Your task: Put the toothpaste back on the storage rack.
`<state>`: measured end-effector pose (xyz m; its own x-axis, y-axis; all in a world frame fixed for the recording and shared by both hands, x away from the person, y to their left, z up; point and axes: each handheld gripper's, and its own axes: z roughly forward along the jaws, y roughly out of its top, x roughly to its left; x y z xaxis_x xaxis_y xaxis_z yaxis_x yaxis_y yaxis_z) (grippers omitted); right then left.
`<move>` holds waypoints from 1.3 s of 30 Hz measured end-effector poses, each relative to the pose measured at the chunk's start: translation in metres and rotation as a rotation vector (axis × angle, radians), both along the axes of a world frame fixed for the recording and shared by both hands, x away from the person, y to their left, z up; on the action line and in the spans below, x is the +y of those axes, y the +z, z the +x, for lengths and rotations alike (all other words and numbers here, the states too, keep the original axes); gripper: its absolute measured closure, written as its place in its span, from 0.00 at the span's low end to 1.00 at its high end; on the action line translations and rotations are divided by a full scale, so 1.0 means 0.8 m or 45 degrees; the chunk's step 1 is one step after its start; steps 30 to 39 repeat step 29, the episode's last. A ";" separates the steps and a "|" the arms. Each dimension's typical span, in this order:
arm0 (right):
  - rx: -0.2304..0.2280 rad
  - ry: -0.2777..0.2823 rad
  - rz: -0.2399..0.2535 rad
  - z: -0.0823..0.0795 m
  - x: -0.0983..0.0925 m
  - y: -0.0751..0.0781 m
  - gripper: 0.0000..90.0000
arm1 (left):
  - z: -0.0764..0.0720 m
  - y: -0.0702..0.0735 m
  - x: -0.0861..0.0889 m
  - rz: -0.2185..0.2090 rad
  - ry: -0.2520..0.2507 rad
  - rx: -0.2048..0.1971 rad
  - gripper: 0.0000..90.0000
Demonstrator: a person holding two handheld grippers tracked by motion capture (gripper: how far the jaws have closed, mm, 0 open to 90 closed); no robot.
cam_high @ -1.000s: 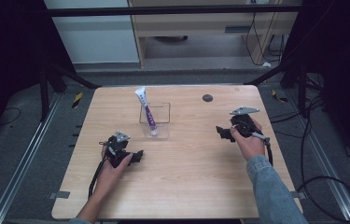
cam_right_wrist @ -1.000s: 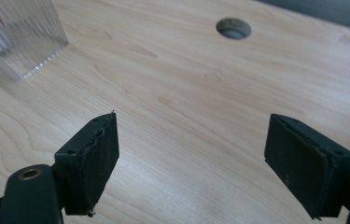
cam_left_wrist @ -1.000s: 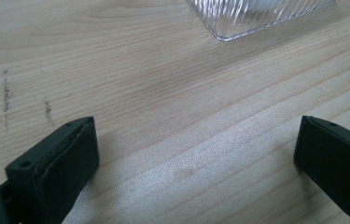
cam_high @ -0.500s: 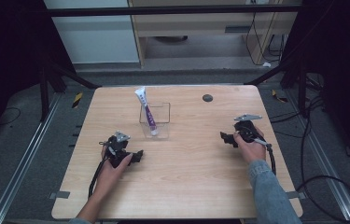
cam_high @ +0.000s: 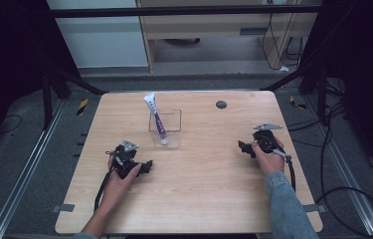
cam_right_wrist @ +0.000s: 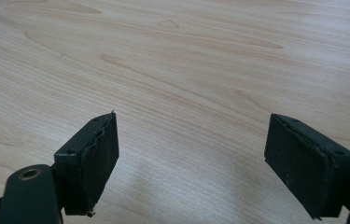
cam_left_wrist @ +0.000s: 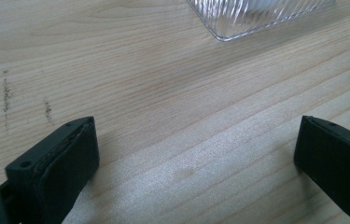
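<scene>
Both grippers, L [cam_high: 147, 165] & R [cam_high: 241, 148], empty w/ jaws wide, low on table [cam_high: 214, 199]; tube [cam_high: 156, 121] leans in clear box [cam_high: 165, 130] at frame centre, so approach from above, grip below cap, lift straight.

Lab recording bay, wooden table [cam_high: 199, 199] on metal rails [cam_high: 20, 184], black curtains [cam_high: 5, 55], floor cables [cam_high: 343, 194]

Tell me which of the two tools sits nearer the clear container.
The left tool. It rests just below the clear container holding the tube, while the right tool lies farther off toward the table's right edge.
</scene>
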<state>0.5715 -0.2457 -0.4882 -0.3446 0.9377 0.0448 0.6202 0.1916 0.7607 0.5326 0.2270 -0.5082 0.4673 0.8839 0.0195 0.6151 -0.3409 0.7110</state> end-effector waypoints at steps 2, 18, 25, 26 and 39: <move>0.006 -0.005 0.005 0.001 -0.002 -0.002 0.20 | 0.000 0.000 0.000 0.000 0.000 0.000 0.00; 0.008 -0.053 -0.002 0.003 0.002 -0.026 0.18 | 0.000 0.000 0.000 0.000 0.000 0.000 0.00; 0.005 -0.033 -0.071 0.001 0.013 -0.028 0.13 | 0.000 0.000 0.000 0.000 0.000 0.000 0.00; 0.018 -0.038 -0.066 0.001 0.015 -0.028 0.10 | 0.000 0.000 0.000 0.000 0.000 0.000 0.00; 0.051 -0.117 -0.079 0.004 0.021 -0.029 0.00 | 0.000 0.000 0.000 0.000 0.000 0.000 0.00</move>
